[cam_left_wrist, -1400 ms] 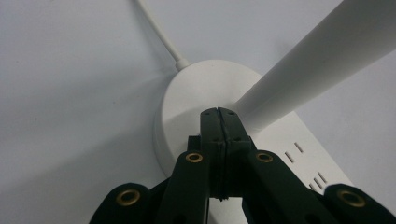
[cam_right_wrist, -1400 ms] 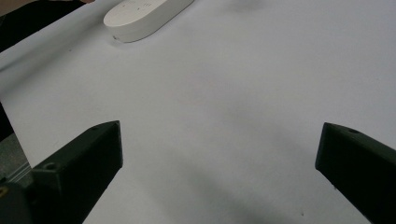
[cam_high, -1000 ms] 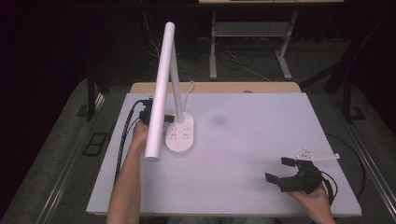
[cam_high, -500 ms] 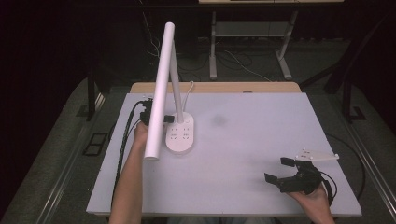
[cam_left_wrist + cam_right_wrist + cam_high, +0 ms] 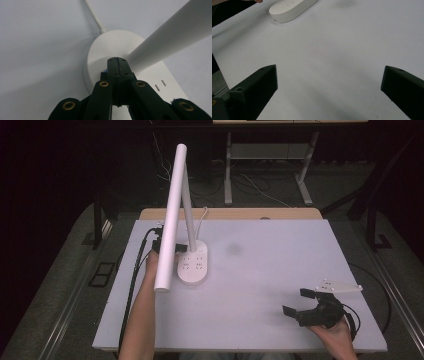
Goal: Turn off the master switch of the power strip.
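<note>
One desk lamp was the thing in hand, standing toward the far left of the white surface. Its oval base, with sockets moulded into the top, sat flat; a slim post rose from the base's far end, and a long tubular head slanted down toward the person. It looked like stiff, smooth, slippery plastic, likely weighted in the base and top-heavy in the long head. Taken by the head, it would probably lever and tip. The surer hold seemed to be low on the post or across the narrow width of the base.

The left tool was just left of the lamp base, its jaws fully together with nothing between them; the tip lay at the base's top, though real contact could not be judged. The right tool was well away from the lamp, near the front right of the surface, with its jaws wide apart and nothing in them.

From the left tool view, the closed tip was seen against the rounded end of the base, with the post beside it and a white cord leaving beyond. In the high view the lamp's head partly covered that tool. The high view alone gave the lamp's full height and lean.
</note>
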Motion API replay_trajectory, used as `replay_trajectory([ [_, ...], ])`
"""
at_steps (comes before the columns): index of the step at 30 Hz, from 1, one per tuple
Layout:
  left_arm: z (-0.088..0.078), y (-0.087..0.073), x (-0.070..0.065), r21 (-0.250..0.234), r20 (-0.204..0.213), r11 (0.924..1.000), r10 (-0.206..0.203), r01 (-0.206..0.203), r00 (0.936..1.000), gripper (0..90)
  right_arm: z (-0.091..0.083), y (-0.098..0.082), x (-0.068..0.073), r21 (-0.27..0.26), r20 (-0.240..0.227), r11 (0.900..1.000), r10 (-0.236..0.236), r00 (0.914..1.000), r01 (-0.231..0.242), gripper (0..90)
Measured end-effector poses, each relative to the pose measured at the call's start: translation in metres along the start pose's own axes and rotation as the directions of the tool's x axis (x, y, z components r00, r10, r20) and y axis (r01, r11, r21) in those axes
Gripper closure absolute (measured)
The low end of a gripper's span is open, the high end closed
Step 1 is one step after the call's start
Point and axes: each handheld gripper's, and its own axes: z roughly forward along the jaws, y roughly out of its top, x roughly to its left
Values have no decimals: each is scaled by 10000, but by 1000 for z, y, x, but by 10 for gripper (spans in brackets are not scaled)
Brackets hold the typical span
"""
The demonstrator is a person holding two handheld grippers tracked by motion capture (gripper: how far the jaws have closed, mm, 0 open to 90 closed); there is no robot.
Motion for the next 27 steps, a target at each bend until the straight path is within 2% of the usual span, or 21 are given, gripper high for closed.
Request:
replay_trajectory([
  [3,0,0,0,19,85,10000,-12,12,10000,900,0,0,0,6,5,10000,34,10000,-34,0],
  [9,2,0,-2,77,-78,10000,-7,8,10000,900,0,0,0,-19,-4,10000,17,10000,-17,0],
  [14,1,0,-2,40,-57,10000,-22,22,10000,900,-1,0,1,-46,-9,10000,15,10000,-15,0],
  [17,1,-1,0,-19,43,9999,-132,132,9999,900,0,0,0,-66,0,10000,13,10000,-13,0],
  [21,1,-2,0,-124,76,9999,-49,50,10000,900,0,0,0,-39,-10,10000,32,10000,-32,0],
  [26,1,-6,2,-387,214,9990,-227,235,9995,900,0,0,0,-18,-2,10000,16,10000,-16,0],
  [27,1,-5,1,-329,162,9994,-130,135,9998,900,0,0,-1,-31,1,10000,48,10000,-48,0],
])
